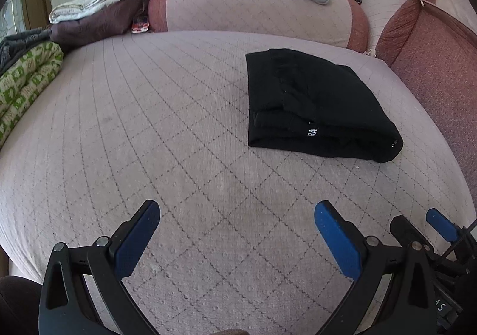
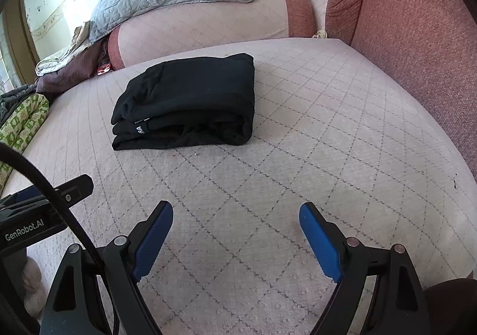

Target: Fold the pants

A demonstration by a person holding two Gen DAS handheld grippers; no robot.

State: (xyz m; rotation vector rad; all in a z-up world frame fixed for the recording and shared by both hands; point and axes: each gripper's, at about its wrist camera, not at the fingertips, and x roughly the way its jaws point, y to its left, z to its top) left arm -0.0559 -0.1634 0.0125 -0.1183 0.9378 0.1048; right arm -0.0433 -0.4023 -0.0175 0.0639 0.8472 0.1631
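Folded black pants [image 1: 316, 105] lie ahead of left gripper [image 1: 237, 215] and right gripper [image 2: 235, 215], both wide open, empty.

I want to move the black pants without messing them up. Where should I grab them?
Probably grip the folded pants at the thick rounded fold on the right end in the right wrist view, coming in from that side. The layers join there, so they should stay together; the left end shows loose stacked edges that could splay.
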